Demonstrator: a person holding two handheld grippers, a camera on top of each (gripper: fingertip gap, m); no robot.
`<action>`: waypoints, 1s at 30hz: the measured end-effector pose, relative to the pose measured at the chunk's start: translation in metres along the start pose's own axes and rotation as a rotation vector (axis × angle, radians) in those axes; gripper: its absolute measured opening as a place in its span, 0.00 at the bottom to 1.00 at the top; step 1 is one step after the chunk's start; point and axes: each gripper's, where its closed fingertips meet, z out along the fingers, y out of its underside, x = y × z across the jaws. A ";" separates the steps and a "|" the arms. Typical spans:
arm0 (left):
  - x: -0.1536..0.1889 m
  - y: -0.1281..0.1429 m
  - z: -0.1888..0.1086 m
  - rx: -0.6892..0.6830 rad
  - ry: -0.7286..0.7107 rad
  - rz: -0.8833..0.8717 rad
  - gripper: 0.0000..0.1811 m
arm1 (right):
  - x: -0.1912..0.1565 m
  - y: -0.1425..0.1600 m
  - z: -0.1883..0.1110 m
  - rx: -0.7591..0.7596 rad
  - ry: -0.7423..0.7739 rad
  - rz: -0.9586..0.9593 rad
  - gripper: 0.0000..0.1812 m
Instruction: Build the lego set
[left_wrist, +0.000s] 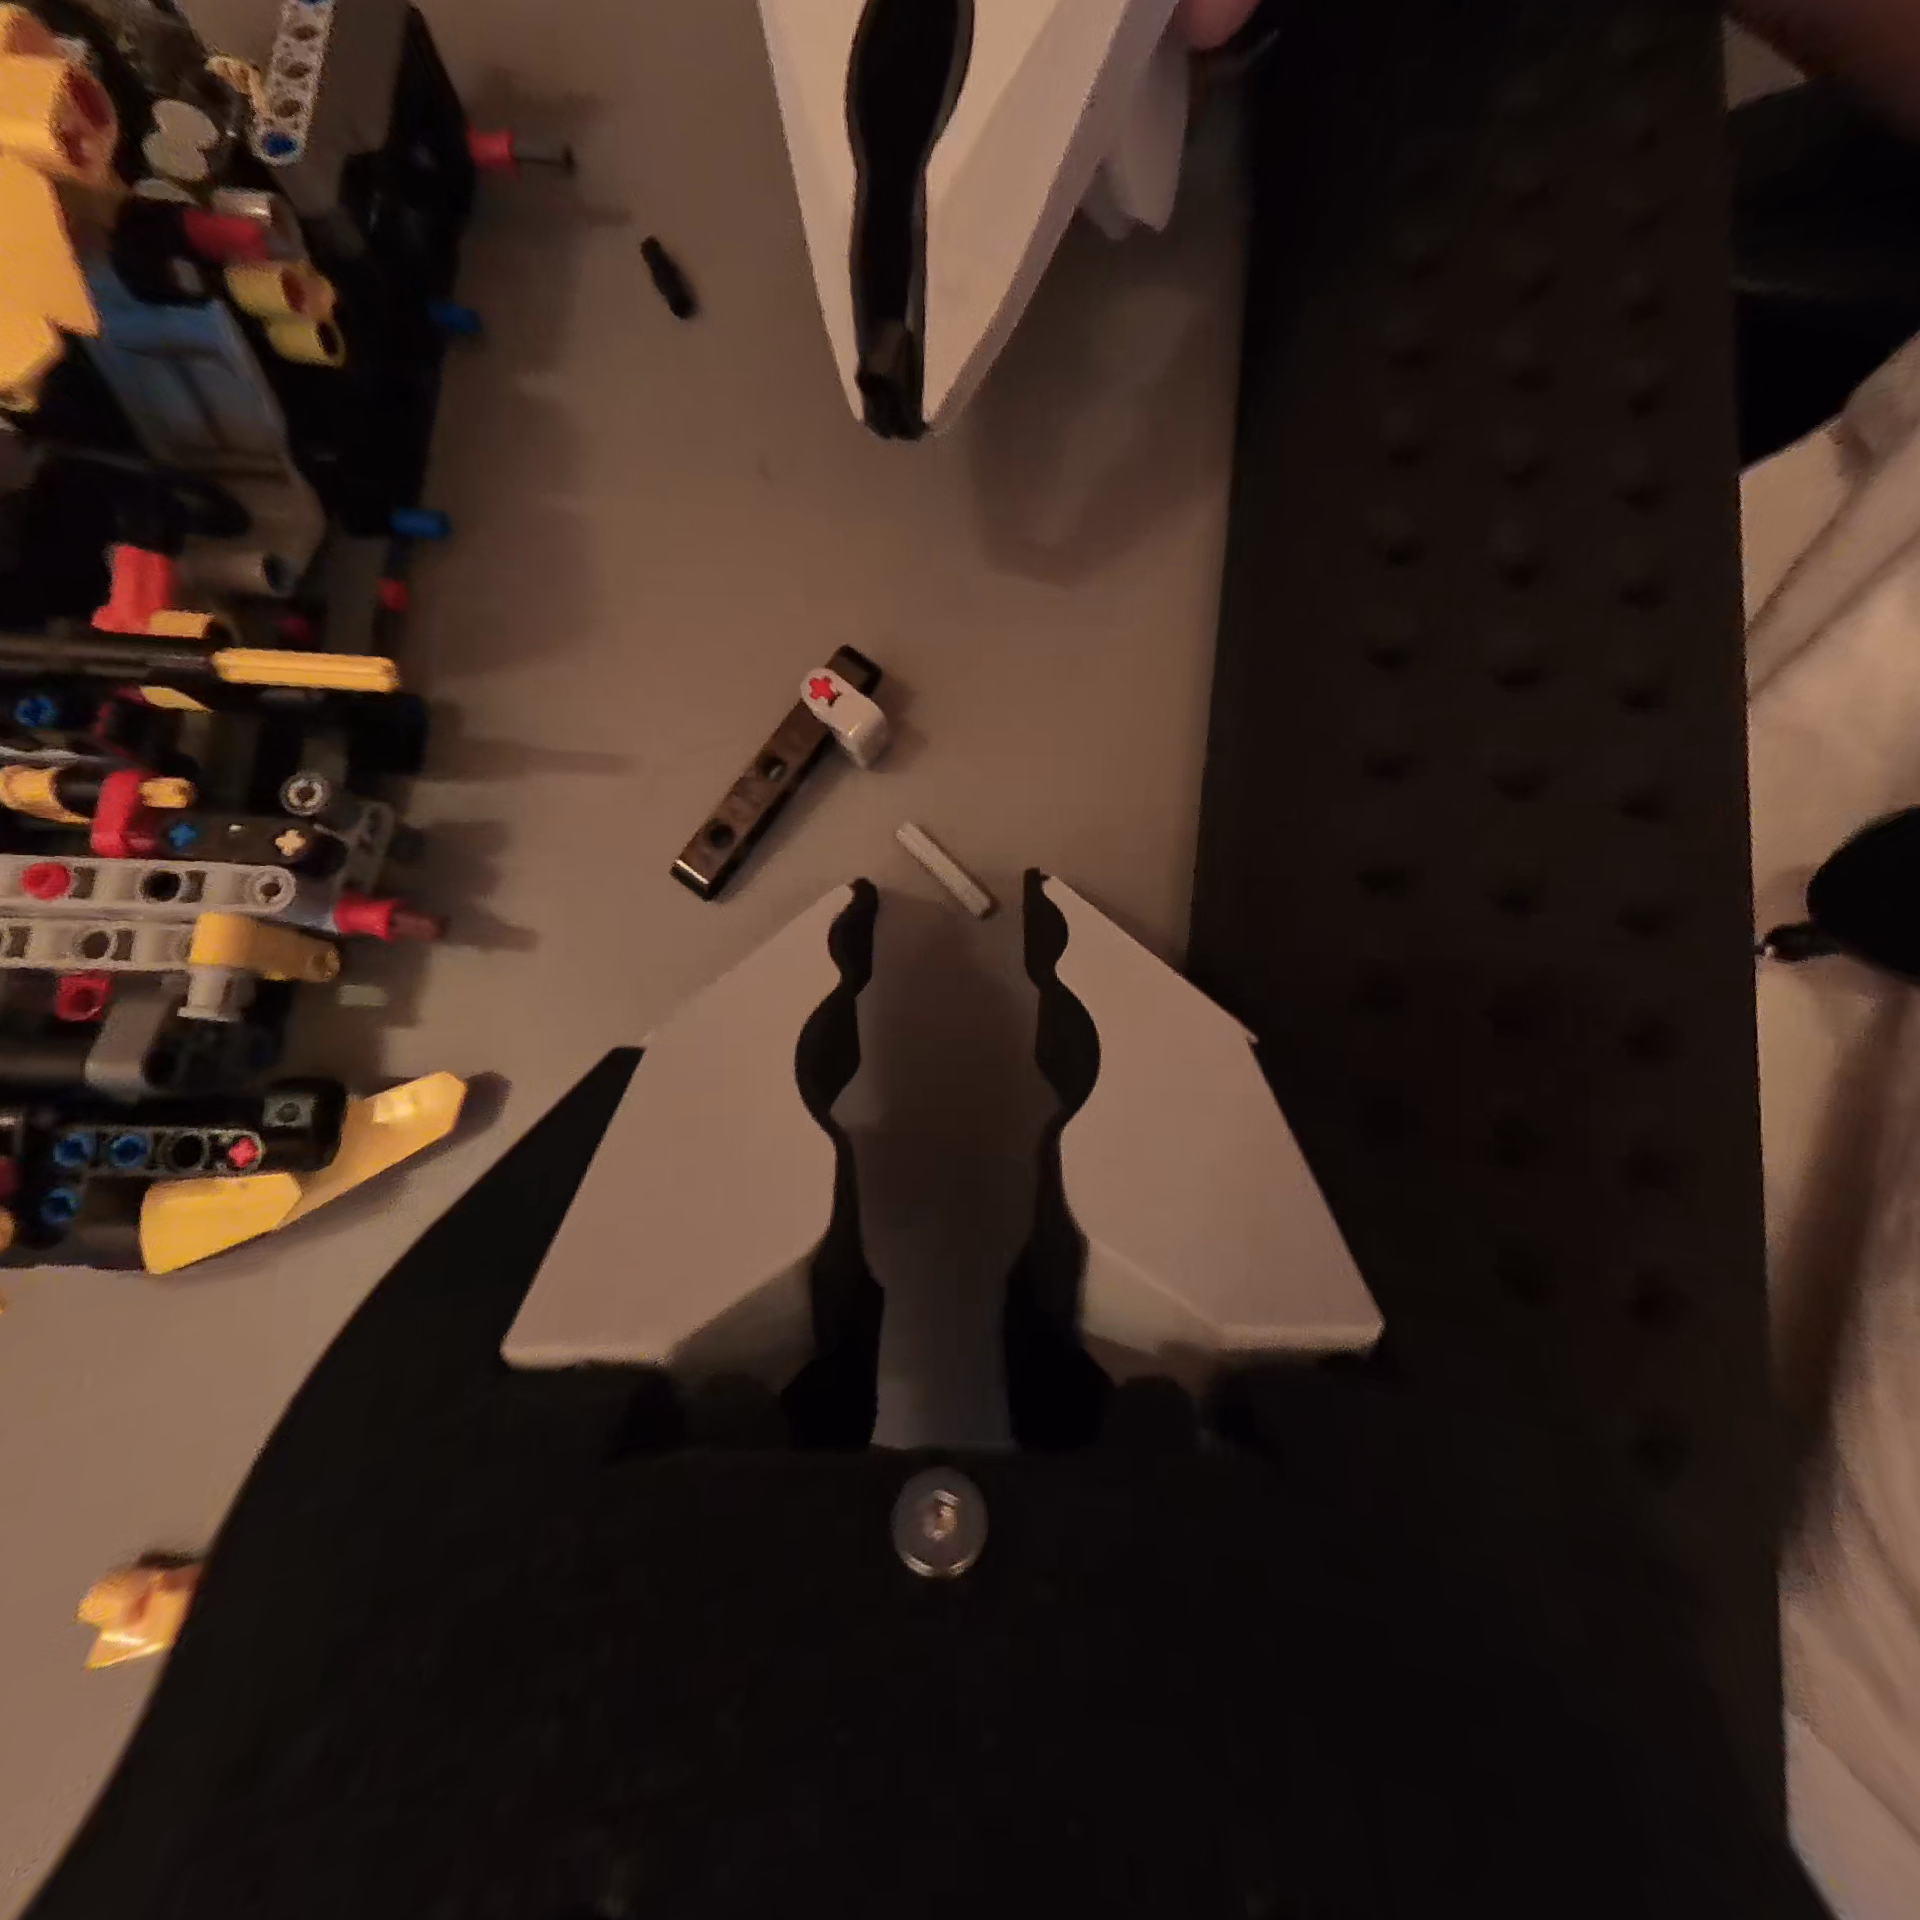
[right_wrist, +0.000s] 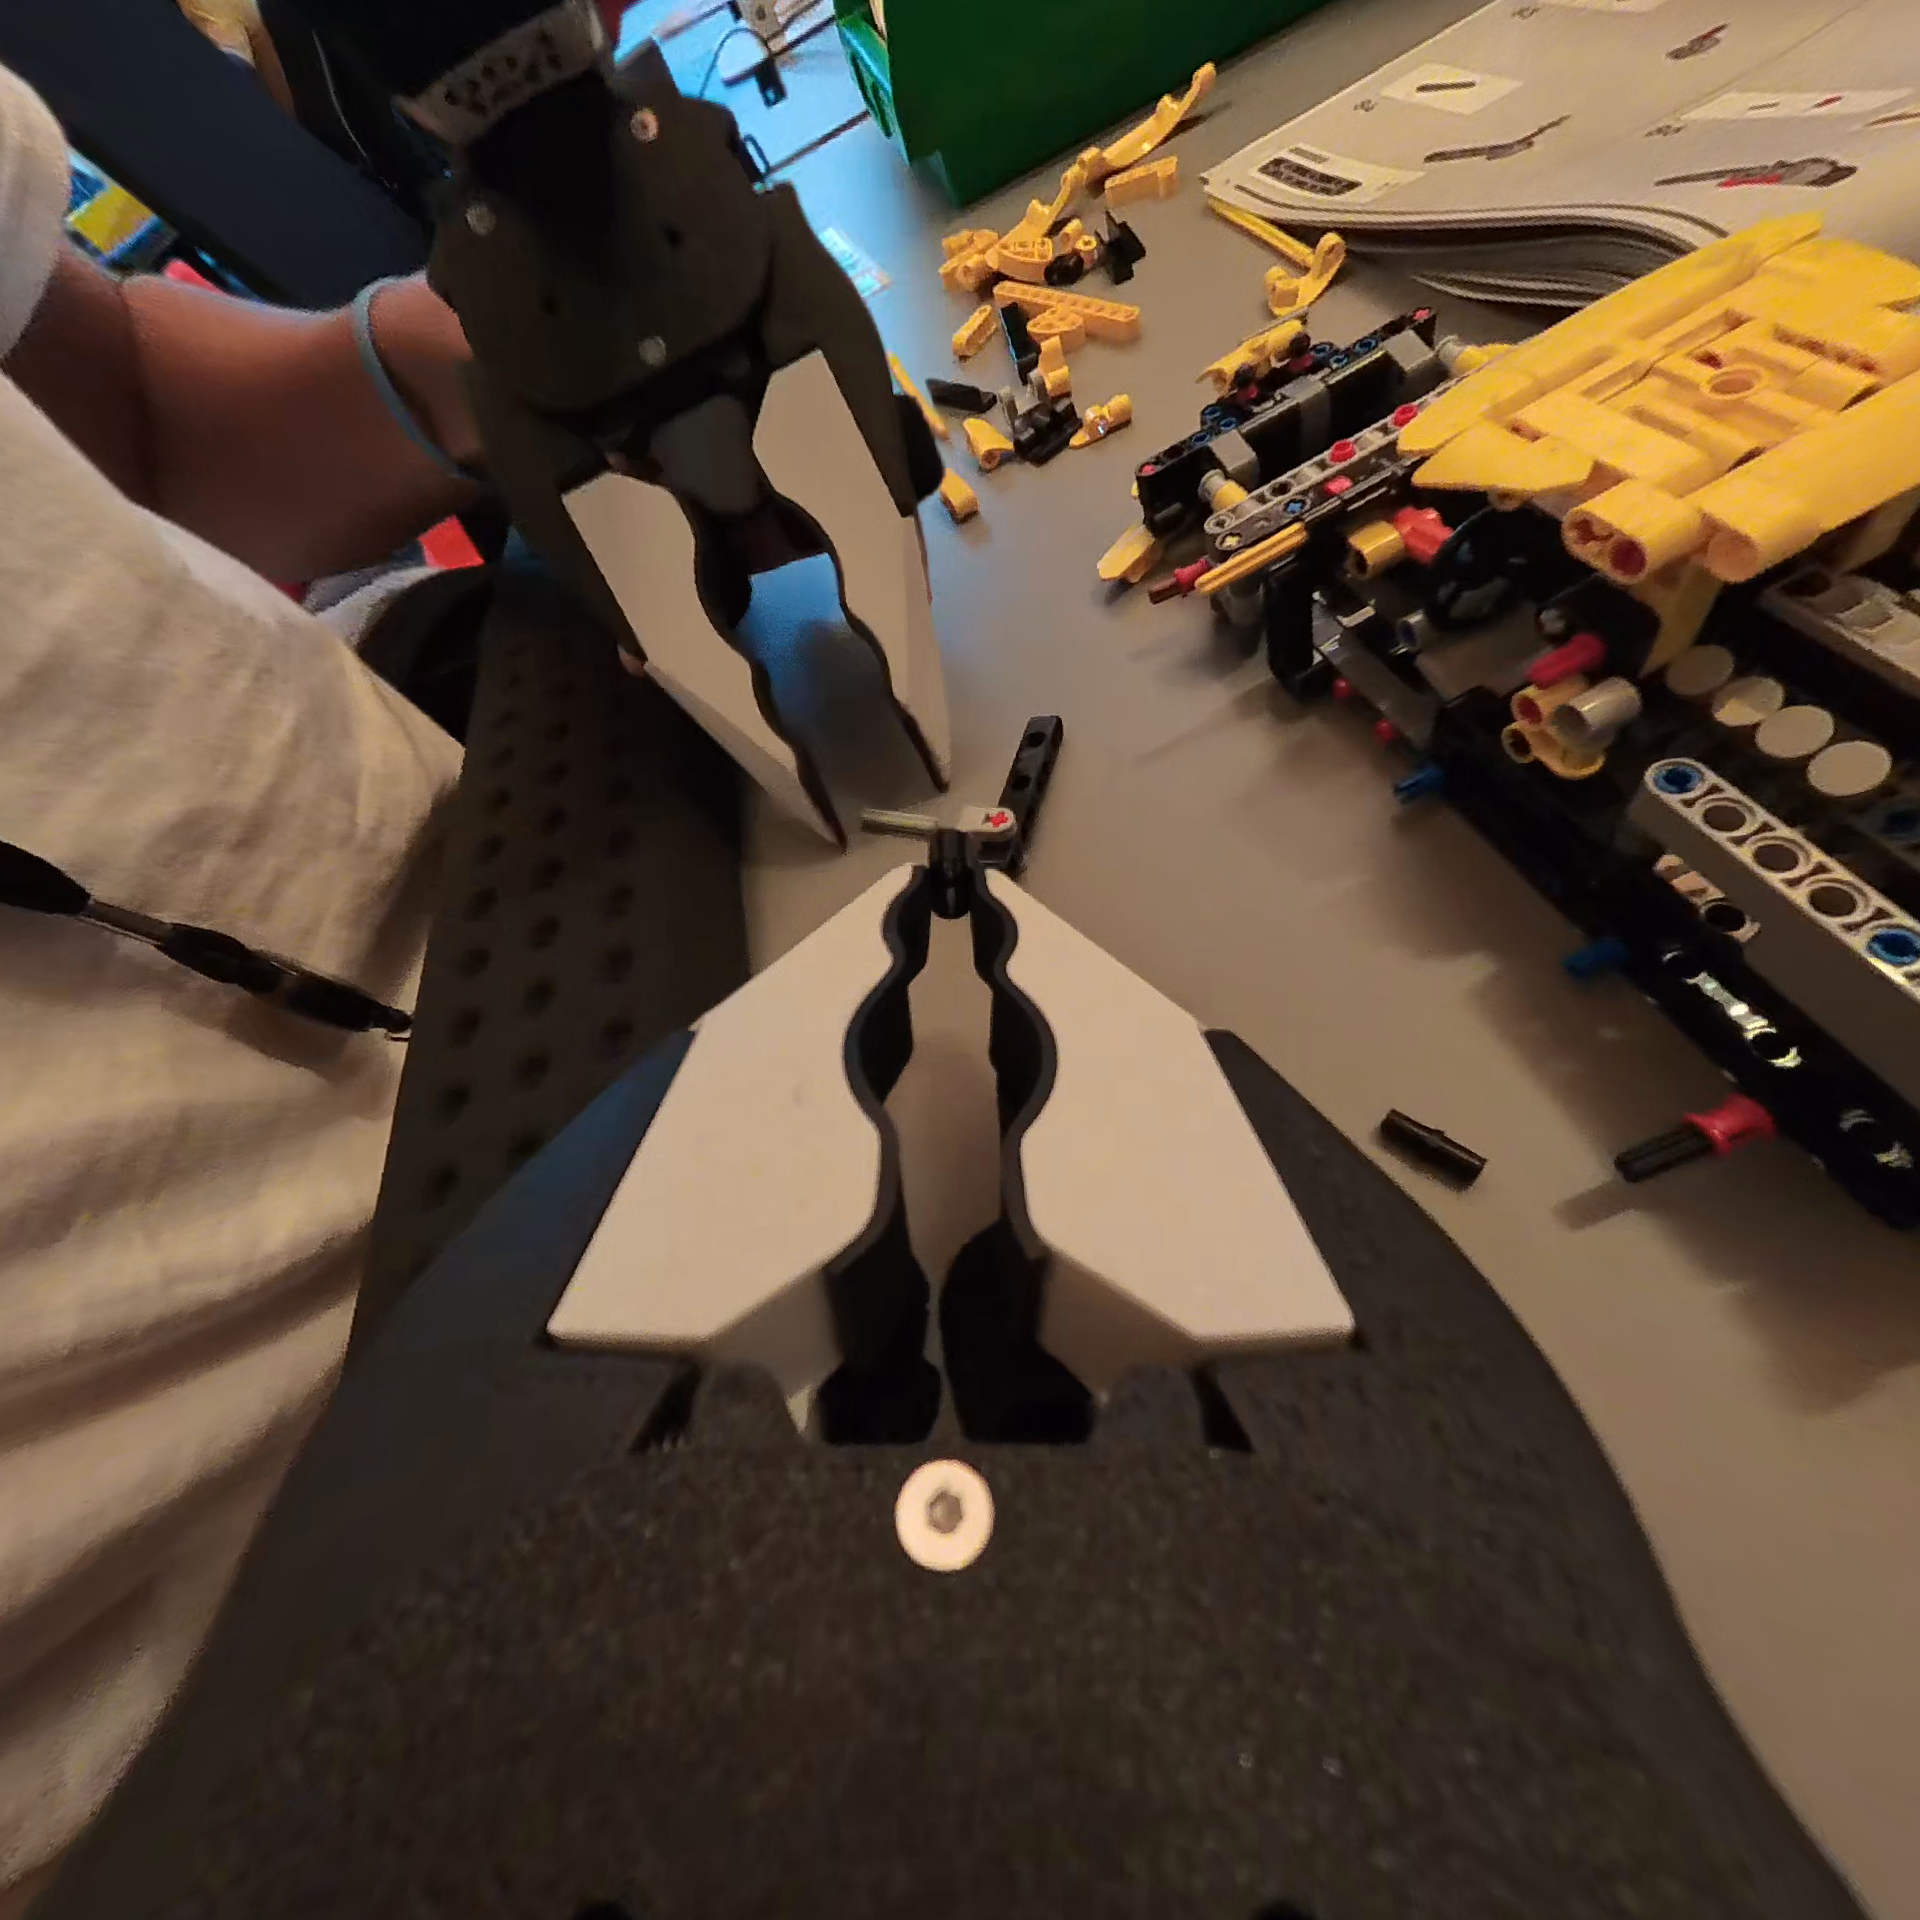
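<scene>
A black beam (left_wrist: 750, 800) lies on the grey table with a grey connector (left_wrist: 847, 712) bearing a red cross at its far end. A short grey axle (left_wrist: 945, 871) lies just in front of my left gripper (left_wrist: 948, 883), which is open and empty, tips close above the table. My right gripper (right_wrist: 948, 875) is shut on a small black pin (right_wrist: 948, 860) and hovers beyond the beam; it also shows at the top of the left wrist view (left_wrist: 890, 400). The right wrist view shows the beam (right_wrist: 1036, 774), connector (right_wrist: 987, 826), axle (right_wrist: 896, 824) and left gripper (right_wrist: 891, 805).
The yellow and black model (left_wrist: 208, 727) (right_wrist: 1558, 520) fills one side of the table. A loose black pin (right_wrist: 1432, 1146) and a red-and-black pin (right_wrist: 1683, 1138) lie beside it. Loose yellow parts (right_wrist: 1049, 281), a booklet (right_wrist: 1507, 156), a green box (right_wrist: 1039, 83) stand behind. A black perforated strip (left_wrist: 1475, 727) edges the table.
</scene>
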 end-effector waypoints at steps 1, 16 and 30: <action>-0.001 0.000 0.001 0.008 -0.023 -0.012 0.16 | -0.001 0.000 0.000 0.003 -0.006 0.002 0.04; 0.005 -0.057 -0.025 0.364 -0.206 0.243 0.02 | -0.029 -0.028 0.007 0.125 -0.131 0.010 0.03; 0.010 -0.069 -0.042 0.354 -0.241 0.310 0.02 | -0.043 -0.039 0.015 0.153 -0.162 -0.034 0.04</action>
